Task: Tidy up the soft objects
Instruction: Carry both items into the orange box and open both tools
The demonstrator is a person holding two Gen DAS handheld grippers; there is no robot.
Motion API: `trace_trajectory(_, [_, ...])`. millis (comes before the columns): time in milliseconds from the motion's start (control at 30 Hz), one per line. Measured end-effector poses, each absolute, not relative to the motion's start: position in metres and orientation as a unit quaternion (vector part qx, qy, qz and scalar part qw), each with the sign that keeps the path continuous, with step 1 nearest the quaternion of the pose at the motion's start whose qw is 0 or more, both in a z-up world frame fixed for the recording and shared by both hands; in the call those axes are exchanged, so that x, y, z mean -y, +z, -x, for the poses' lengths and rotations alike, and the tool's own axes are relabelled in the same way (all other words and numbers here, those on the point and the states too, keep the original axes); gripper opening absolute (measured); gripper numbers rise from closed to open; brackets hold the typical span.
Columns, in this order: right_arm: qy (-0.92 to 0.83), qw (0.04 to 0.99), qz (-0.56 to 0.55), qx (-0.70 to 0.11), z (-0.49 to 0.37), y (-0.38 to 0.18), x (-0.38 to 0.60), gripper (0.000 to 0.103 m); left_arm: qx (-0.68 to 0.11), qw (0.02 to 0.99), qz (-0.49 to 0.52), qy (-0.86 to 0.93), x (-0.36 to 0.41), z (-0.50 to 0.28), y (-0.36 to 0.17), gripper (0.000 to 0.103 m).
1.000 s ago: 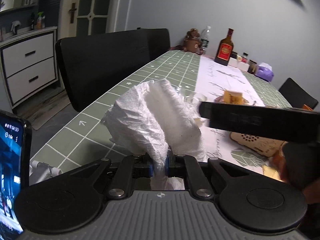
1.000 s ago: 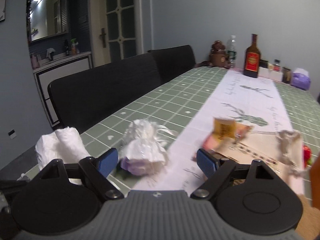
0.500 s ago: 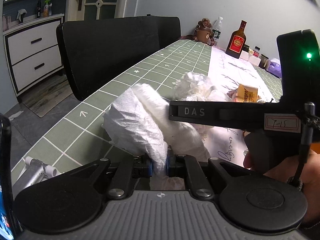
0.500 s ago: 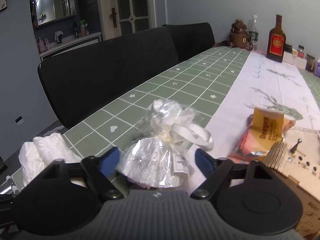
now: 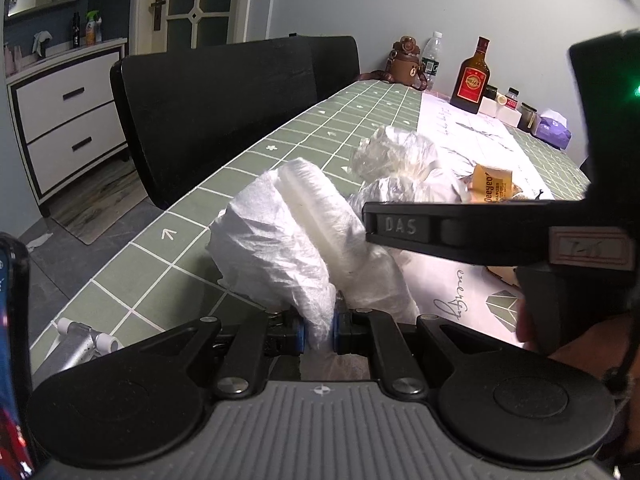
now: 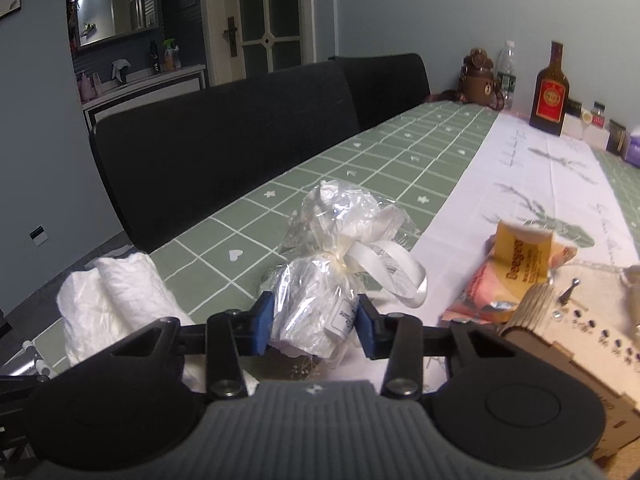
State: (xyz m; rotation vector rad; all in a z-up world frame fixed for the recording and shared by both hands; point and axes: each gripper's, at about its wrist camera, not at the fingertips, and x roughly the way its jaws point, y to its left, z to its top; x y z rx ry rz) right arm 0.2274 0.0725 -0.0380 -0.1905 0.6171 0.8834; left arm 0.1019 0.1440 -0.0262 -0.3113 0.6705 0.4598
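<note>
Pinching a crumpled white paper wad tight between its blue pads, the left tool holds the wad's lower fold just above the near edge of the bench, which wears a green grid-patterned cloth. The right tool is closing its blue pads around a clear cellophane pouch tied with a white ribbon; the pouch sits between the pads, which look to be at its sides, though whether they press it yet is hard to tell. The pouch stands on the bench where the green cloth meets a white printed runner. The paper wad lies just left of the pouch in the right wrist view. Right of the pouch lies a yellow and pink snack packet, touching a pale wooden box with small holes. Far down the bench stand a brown glass bottle with a red label and a brown bear-shaped figure. Black chairs line the left side.
</note>
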Motion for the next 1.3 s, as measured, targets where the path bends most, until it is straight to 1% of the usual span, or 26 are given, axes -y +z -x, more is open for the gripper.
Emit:
trace_trajectory(300, [0.407,0.878,0.082,-0.239,-0.202,0.006,-0.028,0.042,-0.292,0.926,0.125,0.204,-0.123,-0.088,-0.004,0.011])
trace_trajectory(767, [0.342,0.921,0.044,-0.183,-0.159,0.063,0.082,0.042,-0.223,0.960,0.075,0.150,-0.072,-0.076,0.047,0.011])
trace_trajectory(933, [0.315,0.932,0.032,-0.175,-0.149,0.078,0.121,0.042,-0.196,0.972,0.058,0.114,-0.046,-0.079,0.065,0.011])
trace_trajectory(1067, [0.283,0.944,0.046,-0.166,-0.141,0.086,0.153,0.042,-0.182,0.979,0.047,0.075,-0.025,-0.088,0.076,0.011])
trace_trajectory(1300, [0.222,0.955,0.069,-0.184,-0.149,0.085,0.203,0.042,-0.174,0.984,0.017,-0.032,0.024,-0.119,0.095,0.011])
